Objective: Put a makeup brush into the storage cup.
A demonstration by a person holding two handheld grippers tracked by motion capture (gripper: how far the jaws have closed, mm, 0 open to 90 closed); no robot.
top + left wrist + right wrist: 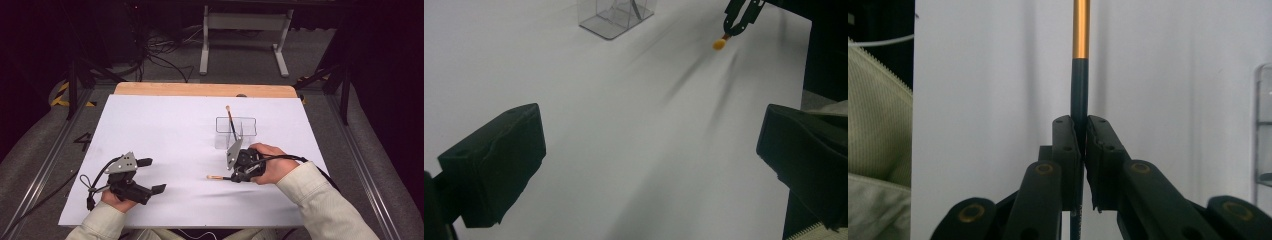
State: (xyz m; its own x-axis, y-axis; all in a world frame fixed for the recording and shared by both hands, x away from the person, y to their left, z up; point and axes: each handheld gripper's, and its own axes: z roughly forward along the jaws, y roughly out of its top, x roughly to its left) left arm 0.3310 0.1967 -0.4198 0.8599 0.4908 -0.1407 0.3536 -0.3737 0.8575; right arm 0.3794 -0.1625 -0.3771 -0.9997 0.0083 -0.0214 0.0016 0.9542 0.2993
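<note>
One slim dark brush sits clamped between our right gripper's jaws, which grasp its dark handle just below the gold band; in the high view its pale tip pokes out toward our left, so its long axis runs roughly level across the white sheet, just above it. From the left gripper view we see that tip as an orange blob beyond the far jaws. Just behind the right gripper stands a clear box with a second brush leaning in it, tip up and tilted away from us. Left of the held brush the sheet runs wide toward our left gripper, whose jaws stand released and well apart, holding nothing, near the sheet's front left corner. Behind the box the sheet continues to a wooden edge; its right edge lies near our right sleeve.
</note>
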